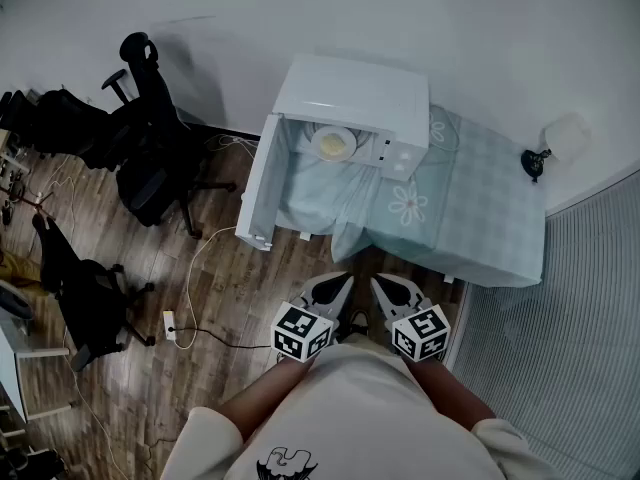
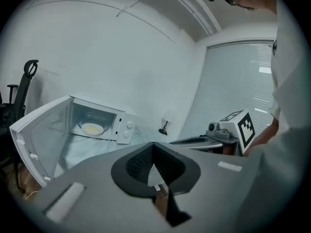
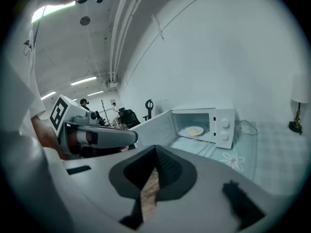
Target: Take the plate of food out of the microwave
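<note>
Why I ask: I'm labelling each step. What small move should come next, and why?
Probably bring both grippers forward toward the microwave. Its door hangs open and the plate of food sits inside, but the left gripper and right gripper are both shut, empty and close to the person's body, well short of the table.

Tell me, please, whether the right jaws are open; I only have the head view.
Observer: No, the right gripper has its jaws together, with nothing between them.
Operator: And the left ones?
Observer: The left gripper is shut and empty too.
Operator: Is the plate lying flat?
Observer: Yes, the plate lies flat on the floor of the microwave, with yellow food in its middle.
</note>
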{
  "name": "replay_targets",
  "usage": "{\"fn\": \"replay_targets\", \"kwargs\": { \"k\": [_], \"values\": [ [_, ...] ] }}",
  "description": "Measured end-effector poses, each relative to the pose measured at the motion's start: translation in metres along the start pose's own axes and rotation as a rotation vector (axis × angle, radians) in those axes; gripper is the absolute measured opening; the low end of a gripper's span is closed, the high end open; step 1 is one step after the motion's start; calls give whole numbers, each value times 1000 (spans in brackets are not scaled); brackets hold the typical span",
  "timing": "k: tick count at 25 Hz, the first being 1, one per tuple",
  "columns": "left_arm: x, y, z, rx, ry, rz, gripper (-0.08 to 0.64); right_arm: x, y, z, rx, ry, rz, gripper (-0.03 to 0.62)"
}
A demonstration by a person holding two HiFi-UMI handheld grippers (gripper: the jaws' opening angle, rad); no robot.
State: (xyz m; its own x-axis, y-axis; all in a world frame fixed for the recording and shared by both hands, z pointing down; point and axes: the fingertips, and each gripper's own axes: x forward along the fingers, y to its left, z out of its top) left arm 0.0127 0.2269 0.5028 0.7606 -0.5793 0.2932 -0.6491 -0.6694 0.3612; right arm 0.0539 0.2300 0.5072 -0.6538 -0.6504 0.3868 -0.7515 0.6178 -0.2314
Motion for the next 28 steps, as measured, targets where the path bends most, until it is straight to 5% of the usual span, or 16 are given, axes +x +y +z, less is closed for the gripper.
{"fn": "replay_targets", "kwargs": {
  "k": [16,28],
  "values": [
    [-25,51,-2,-41,-3,-32,3,55,26,9,6,15,-29,14],
    [25,94,6,-74,47,-28,3,85,-45,9,85,53,-80,14]
  ]
}}
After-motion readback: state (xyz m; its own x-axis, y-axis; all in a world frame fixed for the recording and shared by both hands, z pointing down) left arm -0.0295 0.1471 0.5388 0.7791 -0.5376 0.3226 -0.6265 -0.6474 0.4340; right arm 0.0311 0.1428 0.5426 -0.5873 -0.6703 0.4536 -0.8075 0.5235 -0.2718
